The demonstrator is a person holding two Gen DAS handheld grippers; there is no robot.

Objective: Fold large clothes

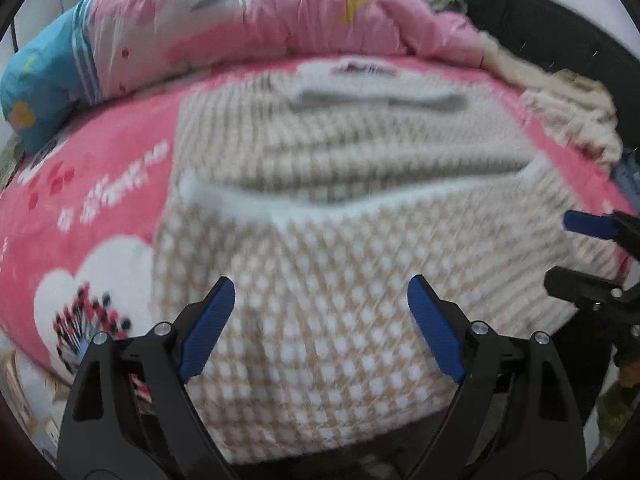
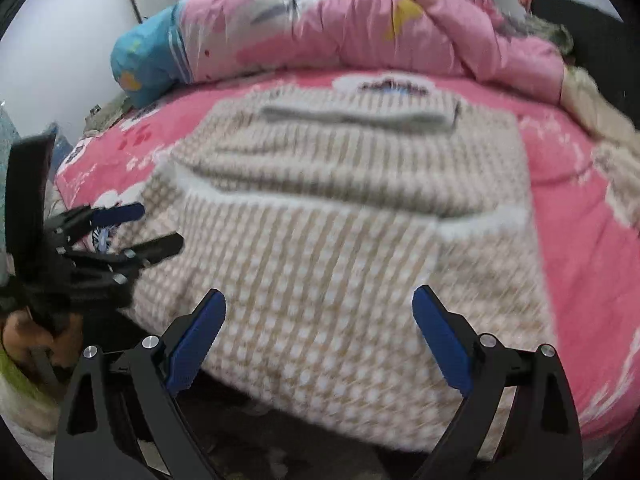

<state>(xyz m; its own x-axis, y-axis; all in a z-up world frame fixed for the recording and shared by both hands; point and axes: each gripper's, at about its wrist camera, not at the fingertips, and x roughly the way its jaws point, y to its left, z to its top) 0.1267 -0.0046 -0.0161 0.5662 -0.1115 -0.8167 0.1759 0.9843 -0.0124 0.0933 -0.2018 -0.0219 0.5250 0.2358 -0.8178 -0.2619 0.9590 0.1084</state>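
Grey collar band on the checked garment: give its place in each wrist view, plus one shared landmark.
Left wrist: grey collar band, upper centre, at the garment's far end.
Right wrist: grey collar band, upper centre, slightly left.
Shared landmark: pink quilt piled behind it.

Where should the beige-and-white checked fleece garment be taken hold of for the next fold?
Probably the near hem corners of the beige-and-white checked fleece garment, one per tongs, coming from the bed's near edge. It lies flat on the pink printed blanket, its hem overhanging that edge, so both corners are reachable.
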